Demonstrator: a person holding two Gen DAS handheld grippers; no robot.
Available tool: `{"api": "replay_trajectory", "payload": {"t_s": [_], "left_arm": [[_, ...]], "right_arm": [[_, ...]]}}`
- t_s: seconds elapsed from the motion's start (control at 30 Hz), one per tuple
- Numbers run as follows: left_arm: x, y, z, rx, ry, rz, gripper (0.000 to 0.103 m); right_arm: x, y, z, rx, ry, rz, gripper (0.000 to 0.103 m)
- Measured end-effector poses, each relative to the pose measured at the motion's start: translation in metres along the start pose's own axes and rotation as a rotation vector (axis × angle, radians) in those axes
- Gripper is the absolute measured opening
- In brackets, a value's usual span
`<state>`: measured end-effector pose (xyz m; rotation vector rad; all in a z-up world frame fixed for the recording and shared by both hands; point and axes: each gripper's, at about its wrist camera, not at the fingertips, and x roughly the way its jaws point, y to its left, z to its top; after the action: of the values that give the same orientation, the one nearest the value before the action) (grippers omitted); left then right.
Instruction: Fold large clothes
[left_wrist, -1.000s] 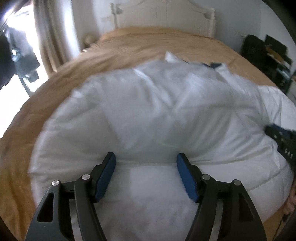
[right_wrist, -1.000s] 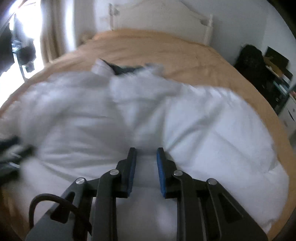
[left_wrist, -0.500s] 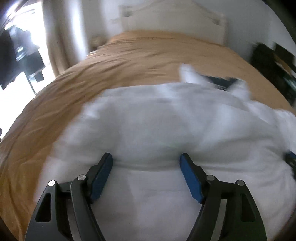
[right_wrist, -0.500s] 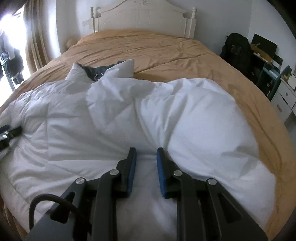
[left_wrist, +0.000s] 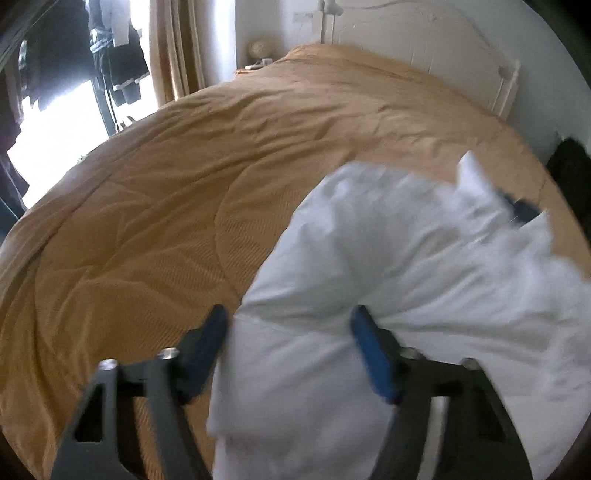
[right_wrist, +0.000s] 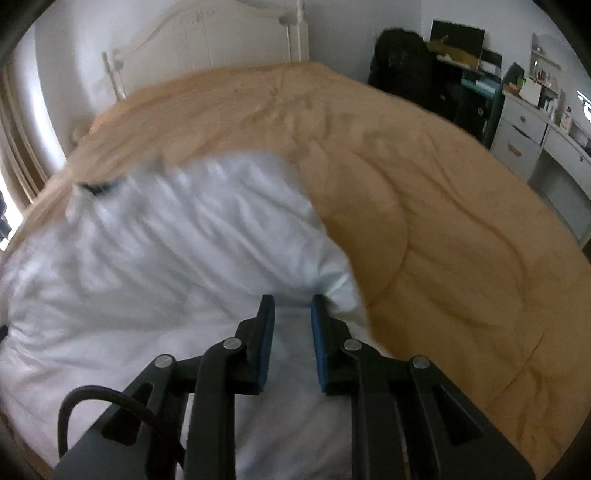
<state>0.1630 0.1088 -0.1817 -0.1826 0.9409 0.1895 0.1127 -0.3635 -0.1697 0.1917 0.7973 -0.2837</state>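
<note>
A large white padded jacket (left_wrist: 406, 258) lies on the tan bedspread (left_wrist: 166, 184), its dark collar lining (left_wrist: 521, 210) at the far end. My left gripper (left_wrist: 291, 321) holds the jacket's near left edge, with a thick bunch of white fabric filling the wide gap between its blue pads. In the right wrist view the jacket (right_wrist: 166, 258) fills the left side and my right gripper (right_wrist: 292, 306) is shut on its near right corner, white fabric pinched between the pads. Both views are blurred by motion.
A white headboard (right_wrist: 207, 44) stands at the far end of the bed. A curtain and bright window (left_wrist: 173, 51) are on the left. A dark chair (right_wrist: 402, 62), a desk and white drawers (right_wrist: 524, 133) stand on the right.
Both grippers have swung apart with the jacket's lower edge in hold: the left view turned left, the right view turned right. The jacket now shows narrower and bunched between them.
</note>
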Motion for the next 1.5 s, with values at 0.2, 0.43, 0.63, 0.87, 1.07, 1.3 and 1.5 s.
{"api": "replay_trajectory", "payload": {"t_s": [0.2,0.43,0.63,0.87,1.07,1.3,1.5], "left_arm": [[-0.021,-0.100,0.022,0.159,0.003,-0.220,0.073],[0.077,-0.148,0.039,0.260,0.118,-0.126,0.074],[0.107,-0.091,0.065,0.194,0.105,-0.034,0.086],[0.083,-0.063,0.073,0.091,0.111,-0.005,0.066],[-0.015,-0.044,0.009,0.045,0.068,-0.262,0.075],[0.027,-0.020,-0.039,0.156,-0.020,0.028,0.090],[0.002,-0.010,-0.037,0.068,-0.024,-0.006,0.080]], "right_arm": [[-0.014,0.114,0.040,-0.139,-0.002,0.283,0.024],[0.100,0.176,0.062,-0.221,0.214,0.185,0.022],[0.133,0.084,0.084,-0.006,0.238,0.138,0.000],[0.110,0.042,0.093,0.008,0.193,-0.008,0.000],[-0.019,0.055,0.036,-0.122,-0.008,0.118,0.012],[0.011,0.021,-0.032,-0.158,0.027,0.037,0.006],[-0.032,0.018,-0.033,-0.055,-0.082,0.116,0.009]]}}
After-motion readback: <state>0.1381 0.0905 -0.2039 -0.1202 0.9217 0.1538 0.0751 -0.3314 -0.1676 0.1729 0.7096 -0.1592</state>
